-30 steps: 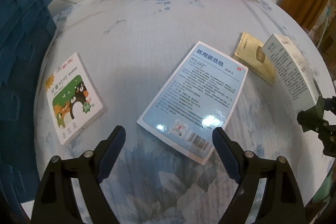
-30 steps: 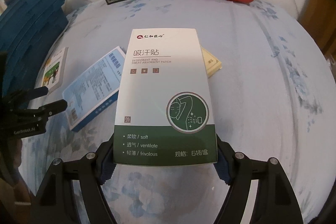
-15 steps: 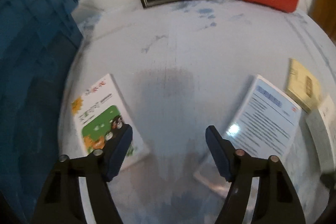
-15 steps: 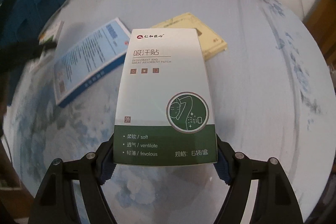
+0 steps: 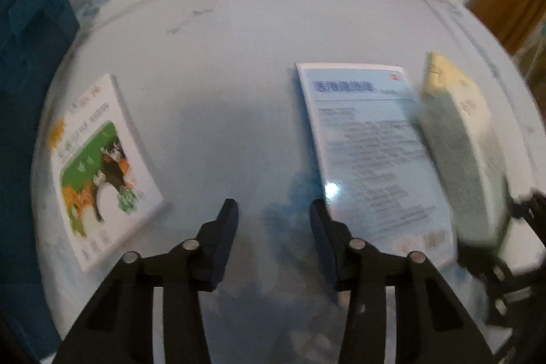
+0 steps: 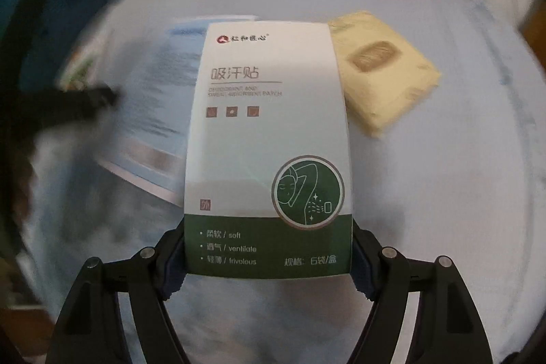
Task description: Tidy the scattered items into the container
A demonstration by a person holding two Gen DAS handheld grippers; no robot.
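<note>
Over pale blue tablecloth, blue crate leftward

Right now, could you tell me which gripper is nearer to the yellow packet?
Right. The right gripper, clamping the white-and-green box, is beside the yellow packet; the left gripper is beyond the blue leaflet.

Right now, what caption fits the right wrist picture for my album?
Right gripper clamps a white-and-green cardboard box above a pale yellow packet and light blue leaflet.
</note>
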